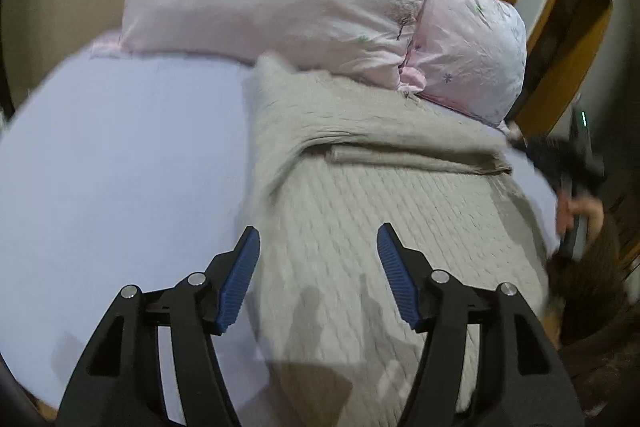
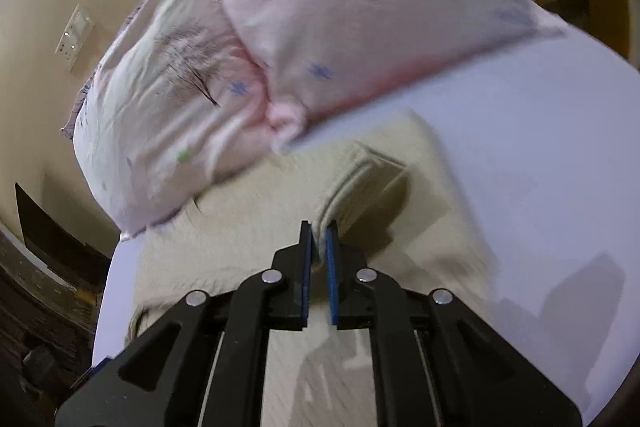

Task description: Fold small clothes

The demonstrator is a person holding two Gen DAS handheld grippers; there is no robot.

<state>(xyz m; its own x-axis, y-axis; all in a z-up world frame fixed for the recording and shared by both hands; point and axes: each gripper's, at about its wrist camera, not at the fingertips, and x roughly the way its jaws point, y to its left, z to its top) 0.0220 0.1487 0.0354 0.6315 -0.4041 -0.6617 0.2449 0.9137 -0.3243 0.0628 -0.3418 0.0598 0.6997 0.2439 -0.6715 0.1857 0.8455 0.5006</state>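
Left wrist view: my left tongs (image 1: 318,247) are spread wide, holding nothing, hovering over the near part of the cloth (image 1: 360,227). It's a beige waffle-knit piece lying on the bed (image 1: 120,167), partly folded, with a doubled edge running across its far side. Pillows (image 1: 300,7) sit just behind it, touching its far edge. My right tongs (image 1: 568,163) show at the right edge of the cloth, blurred.

Right wrist view: my right tongs (image 2: 319,239) are clamped on a raised fold of the cloth (image 2: 240,227), fabric pinched between the blue pads (image 2: 307,267). Pillows (image 2: 320,7) are close ahead.

Judgement: the cloth looks light, soft and limp, textured enough not to slip. It will sag, so best to take hold at a corner or hem with both tongs.
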